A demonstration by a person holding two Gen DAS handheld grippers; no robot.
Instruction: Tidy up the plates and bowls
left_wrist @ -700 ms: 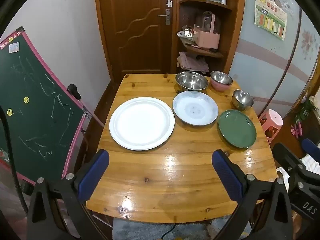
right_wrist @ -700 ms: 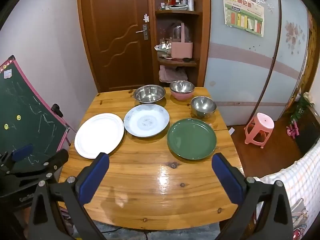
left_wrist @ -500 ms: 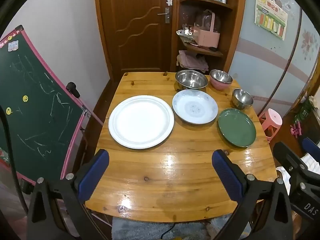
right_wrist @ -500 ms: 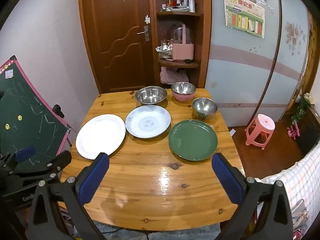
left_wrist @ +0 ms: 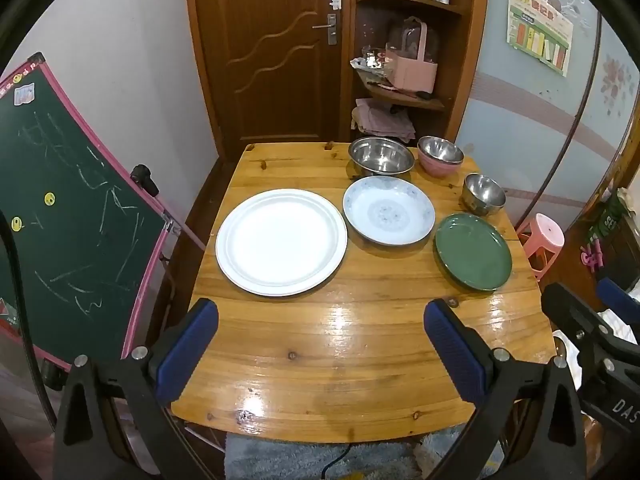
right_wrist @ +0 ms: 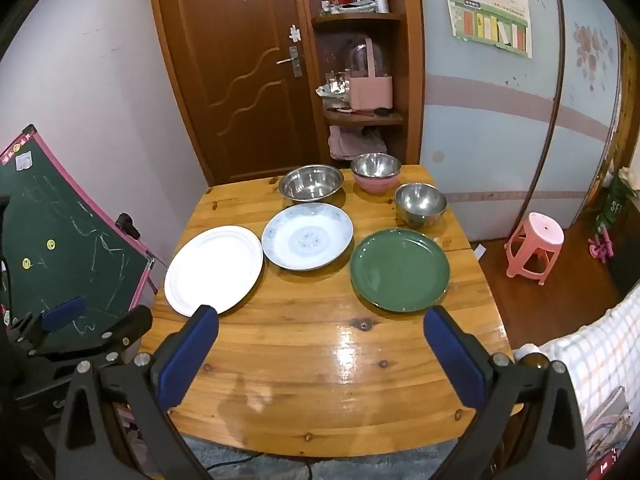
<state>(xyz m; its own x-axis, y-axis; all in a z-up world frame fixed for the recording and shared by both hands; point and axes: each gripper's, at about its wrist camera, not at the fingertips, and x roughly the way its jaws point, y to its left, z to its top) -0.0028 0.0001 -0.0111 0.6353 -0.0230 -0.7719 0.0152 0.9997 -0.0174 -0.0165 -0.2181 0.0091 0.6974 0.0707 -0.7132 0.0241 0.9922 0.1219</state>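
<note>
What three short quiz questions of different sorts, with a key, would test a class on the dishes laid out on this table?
1. Multiple choice: which plate lies nearest the blackboard? A) green plate B) white plate C) patterned blue-white plate
2. True or false: the pink bowl has a metal bowl nested in it.
3. Fill in: the left gripper and the right gripper both have their fingers ____, with nothing between them.

Key: 1 B. 2 True. 3 open.
</note>
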